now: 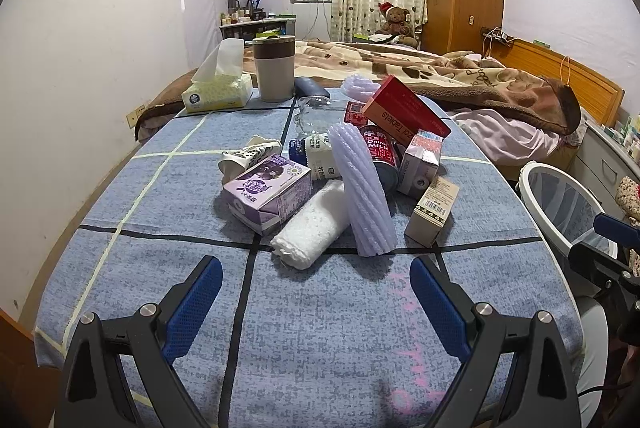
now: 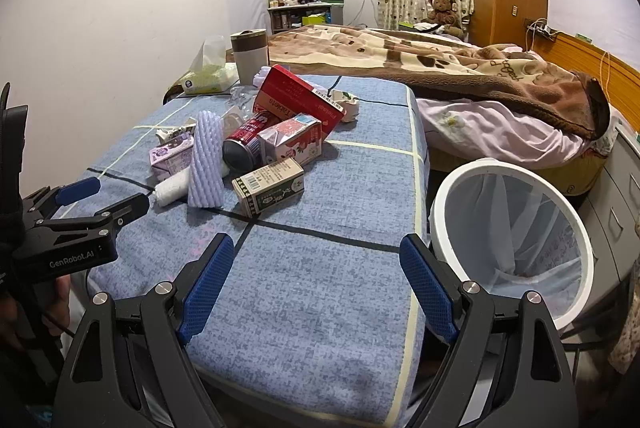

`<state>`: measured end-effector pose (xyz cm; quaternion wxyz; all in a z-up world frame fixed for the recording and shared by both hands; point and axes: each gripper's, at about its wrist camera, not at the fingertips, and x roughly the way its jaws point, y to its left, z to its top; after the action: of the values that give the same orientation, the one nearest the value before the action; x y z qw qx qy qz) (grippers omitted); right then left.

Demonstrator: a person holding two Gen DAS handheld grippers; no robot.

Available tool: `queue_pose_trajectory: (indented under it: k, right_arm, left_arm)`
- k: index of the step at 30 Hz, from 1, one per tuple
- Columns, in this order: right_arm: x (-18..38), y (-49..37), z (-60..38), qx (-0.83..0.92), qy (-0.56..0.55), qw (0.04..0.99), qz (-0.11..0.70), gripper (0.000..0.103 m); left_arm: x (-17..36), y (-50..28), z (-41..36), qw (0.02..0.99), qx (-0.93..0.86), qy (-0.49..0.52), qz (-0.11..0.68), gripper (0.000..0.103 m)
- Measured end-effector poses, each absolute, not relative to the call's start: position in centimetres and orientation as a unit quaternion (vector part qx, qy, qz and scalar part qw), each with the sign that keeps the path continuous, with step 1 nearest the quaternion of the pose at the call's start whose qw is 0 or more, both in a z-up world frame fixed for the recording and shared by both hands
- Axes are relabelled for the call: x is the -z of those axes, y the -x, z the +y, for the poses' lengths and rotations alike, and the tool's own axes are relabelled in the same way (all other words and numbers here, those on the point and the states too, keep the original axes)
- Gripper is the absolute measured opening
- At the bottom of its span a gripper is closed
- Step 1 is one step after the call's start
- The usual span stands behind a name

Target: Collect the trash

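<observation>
**Both claws hovering wide apart before the trash pile**

I am holding my left claw point(image 1: 316, 292) over the blue checked cloth point(image 1: 320, 348), its blue pads spread wide with nothing between them. The trash is lying heaped at twelve o'clock from it: a rolled white towel point(image 1: 312, 224) is sitting nearest, touching a purple foam sleeve point(image 1: 364, 188) that is leaning against a red can point(image 1: 380, 156). A purple carton point(image 1: 268, 192) is resting at eleven o'clock, a beige box point(image 1: 432, 210) at one o'clock, and a red box point(image 1: 404, 112) is tilting on top of the pile behind them.

I am holding my right claw point(image 2: 316, 284) farther toward the cloth's right edge, its jaws also standing wide and gripping nothing. From there the pile is sitting at eleven o'clock, and the white bin point(image 2: 516, 240), lined with a thin bag, is standing off the cloth at three o'clock. My left claw is showing at nine o'clock in this view.
</observation>
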<state>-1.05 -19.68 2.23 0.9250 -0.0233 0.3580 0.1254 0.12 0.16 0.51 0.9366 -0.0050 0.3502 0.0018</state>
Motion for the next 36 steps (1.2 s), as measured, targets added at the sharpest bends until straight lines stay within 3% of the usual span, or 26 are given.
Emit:
queue_pose_trajectory:
  k: [36]
  right_arm:
    - [-2.35,1.06,-19.52,-0.126,0.025,0.926,0.356,0.087]
  left_arm:
    - [-1.11,-0.14,0.55,0.939,-0.006,0.004,0.343,0.096]
